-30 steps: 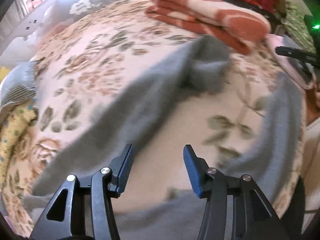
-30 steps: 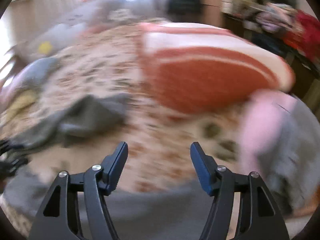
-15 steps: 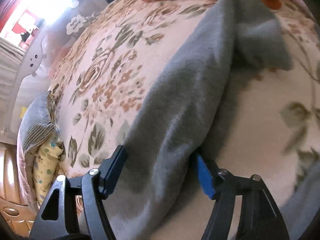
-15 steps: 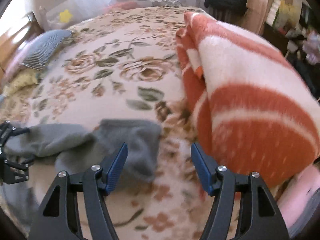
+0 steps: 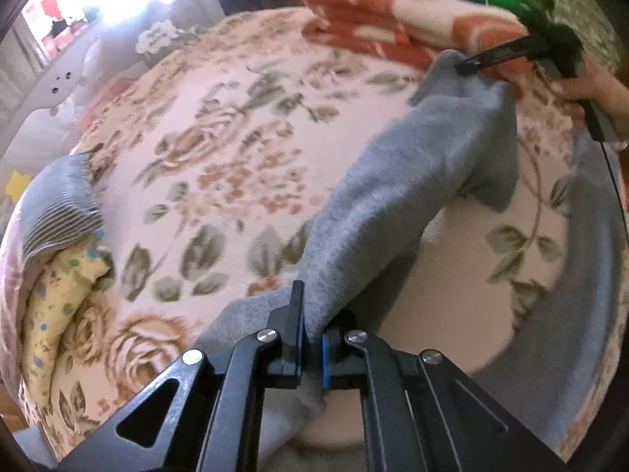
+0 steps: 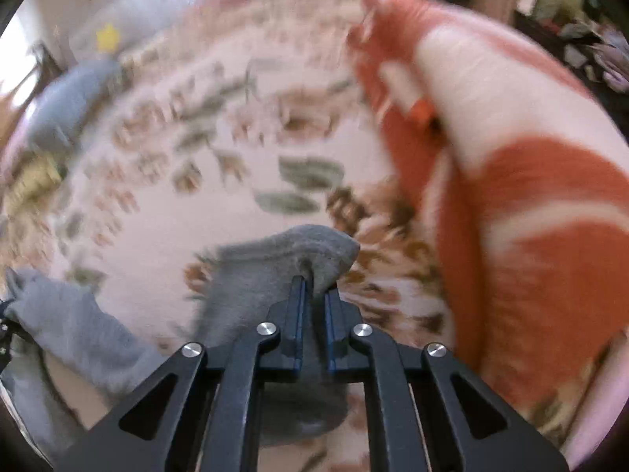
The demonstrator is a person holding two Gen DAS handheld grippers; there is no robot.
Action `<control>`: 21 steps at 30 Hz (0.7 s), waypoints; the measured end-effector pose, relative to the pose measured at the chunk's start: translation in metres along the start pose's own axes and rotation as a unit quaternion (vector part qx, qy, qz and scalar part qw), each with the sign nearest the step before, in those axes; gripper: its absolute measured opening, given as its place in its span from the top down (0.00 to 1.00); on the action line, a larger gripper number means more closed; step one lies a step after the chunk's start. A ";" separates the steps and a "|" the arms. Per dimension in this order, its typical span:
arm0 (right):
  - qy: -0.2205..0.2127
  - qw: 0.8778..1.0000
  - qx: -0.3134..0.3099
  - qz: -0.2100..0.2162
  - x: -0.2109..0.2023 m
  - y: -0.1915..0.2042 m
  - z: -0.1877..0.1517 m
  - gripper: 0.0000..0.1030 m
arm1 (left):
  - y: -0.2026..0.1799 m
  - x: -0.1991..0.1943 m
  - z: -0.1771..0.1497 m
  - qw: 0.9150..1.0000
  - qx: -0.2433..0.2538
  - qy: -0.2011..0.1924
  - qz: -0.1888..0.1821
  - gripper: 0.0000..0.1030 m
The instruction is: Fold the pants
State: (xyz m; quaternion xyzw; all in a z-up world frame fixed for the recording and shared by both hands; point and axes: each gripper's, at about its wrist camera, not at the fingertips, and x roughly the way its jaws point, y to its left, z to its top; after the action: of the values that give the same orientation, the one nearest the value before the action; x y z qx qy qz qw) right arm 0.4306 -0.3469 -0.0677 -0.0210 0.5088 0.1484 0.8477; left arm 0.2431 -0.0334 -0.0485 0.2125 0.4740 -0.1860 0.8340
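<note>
The grey fleece pants (image 5: 397,192) lie across a floral bedspread (image 5: 220,165). My left gripper (image 5: 312,330) is shut on one pant leg near its middle and lifts it off the bed. The leg runs up and to the right to its end, where my right gripper (image 5: 468,67) pinches it. In the right wrist view my right gripper (image 6: 314,295) is shut on the grey leg end (image 6: 291,259), held just above the bedspread (image 6: 204,181). The other pant leg (image 5: 589,244) lies at the right edge of the left wrist view.
A folded orange and white blanket (image 6: 511,165) lies close to the right of my right gripper, also seen in the left wrist view (image 5: 397,15). A striped grey cloth (image 5: 59,204) and a yellow patterned cloth (image 5: 55,306) sit at the bed's left edge.
Both grippers went from open to shut on the same grey pant leg, the left at its middle and the right at its end. The leg now hangs raised between them.
</note>
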 end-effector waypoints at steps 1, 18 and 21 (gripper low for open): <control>-0.019 1.000 0.014 0.000 -0.023 -0.007 -0.003 0.91 | 0.001 -0.006 0.000 1.000 -0.002 -0.006 -0.003 0.96; -0.049 0.995 0.084 0.001 -0.153 -0.059 -0.088 0.91 | -0.042 -0.091 -0.070 0.999 0.001 -0.035 -0.040 0.96; -0.057 0.994 0.087 -0.011 -0.170 -0.062 -0.115 0.91 | -0.057 -0.094 -0.080 0.998 -0.001 -0.035 -0.053 0.96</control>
State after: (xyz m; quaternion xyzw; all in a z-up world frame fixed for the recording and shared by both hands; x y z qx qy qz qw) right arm 0.2745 -0.4664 0.0172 0.0558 0.4703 0.0951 0.8756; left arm 0.1116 -0.0283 -0.0140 0.1799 0.4553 -0.2365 0.8393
